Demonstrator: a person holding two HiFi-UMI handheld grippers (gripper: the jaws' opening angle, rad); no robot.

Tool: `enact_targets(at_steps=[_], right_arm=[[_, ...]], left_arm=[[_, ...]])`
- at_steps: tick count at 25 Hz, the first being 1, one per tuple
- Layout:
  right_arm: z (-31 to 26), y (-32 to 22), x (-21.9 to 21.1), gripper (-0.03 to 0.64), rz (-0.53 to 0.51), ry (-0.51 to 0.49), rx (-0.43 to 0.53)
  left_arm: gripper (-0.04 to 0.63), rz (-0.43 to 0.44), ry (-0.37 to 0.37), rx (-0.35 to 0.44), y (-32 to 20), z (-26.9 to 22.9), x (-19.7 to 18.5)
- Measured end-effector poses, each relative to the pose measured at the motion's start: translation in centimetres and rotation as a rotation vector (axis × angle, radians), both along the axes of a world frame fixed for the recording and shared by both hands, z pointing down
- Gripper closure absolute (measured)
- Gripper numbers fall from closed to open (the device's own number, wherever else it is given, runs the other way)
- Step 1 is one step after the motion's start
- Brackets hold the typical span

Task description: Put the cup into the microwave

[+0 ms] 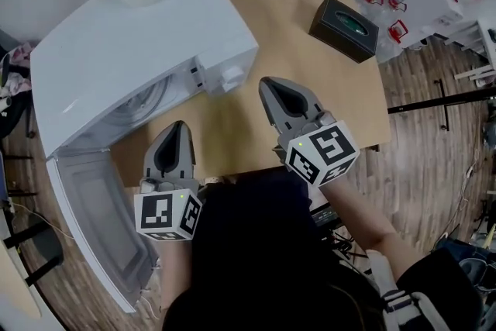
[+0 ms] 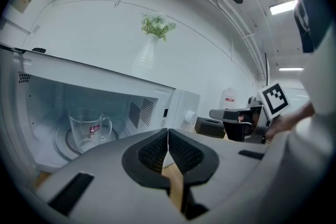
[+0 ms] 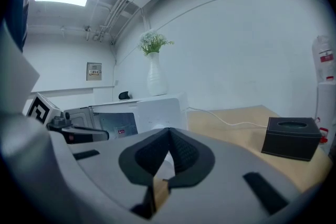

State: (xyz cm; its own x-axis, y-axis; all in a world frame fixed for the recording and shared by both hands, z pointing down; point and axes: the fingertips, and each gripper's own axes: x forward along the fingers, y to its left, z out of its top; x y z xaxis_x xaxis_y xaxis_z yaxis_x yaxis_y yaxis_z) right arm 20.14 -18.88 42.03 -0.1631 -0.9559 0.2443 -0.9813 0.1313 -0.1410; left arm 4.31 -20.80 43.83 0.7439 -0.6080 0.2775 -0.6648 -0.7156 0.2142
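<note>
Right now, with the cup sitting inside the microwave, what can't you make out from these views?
- Cup: clear only in the left gripper view; in the head view the microwave roof hides it.
- Cup's red label: too small to read in any view.
- Microwave cavity, right gripper view: small, partly behind the left gripper.

The cup (image 2: 86,131) is a clear glass mug with a small red label. It stands upright on the glass turntable (image 2: 62,145) inside the microwave (image 1: 147,27), with its handle toward 3 o'clock in the left gripper view. The microwave is white and boxy and sits at 10 o'clock on the desk (image 1: 232,128) in the head view. Its door (image 1: 101,236) is swung wide open toward 7 o'clock.
</note>
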Motion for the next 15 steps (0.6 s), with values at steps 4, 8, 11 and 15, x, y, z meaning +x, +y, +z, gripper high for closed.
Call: enact_targets(at_steps=[4, 8, 11, 15], right_arm=[[0.2, 0.0, 0.2, 0.623, -0.016, 0.014, -0.008], [0.4, -0.1, 0.5, 0.623, -0.013, 0.017, -0.014], [0.6, -0.1, 0.6, 0.623, -0.014, 0.018, -0.019], [0.7, -0.2, 0.5, 0.623, -0.019, 0.018, -0.024]], left_arm=[[0.591, 0.008, 0.001, -0.011, 0.2, 0.4, 0.9], [0.591, 0.019, 0.002, -0.014, 0.0, 0.6, 1.5], [0.591, 0.022, 0.003, -0.015, 0.0, 0.6, 1.8], [0.591, 0.023, 0.004, -0.015, -0.1, 0.6, 2.1]])
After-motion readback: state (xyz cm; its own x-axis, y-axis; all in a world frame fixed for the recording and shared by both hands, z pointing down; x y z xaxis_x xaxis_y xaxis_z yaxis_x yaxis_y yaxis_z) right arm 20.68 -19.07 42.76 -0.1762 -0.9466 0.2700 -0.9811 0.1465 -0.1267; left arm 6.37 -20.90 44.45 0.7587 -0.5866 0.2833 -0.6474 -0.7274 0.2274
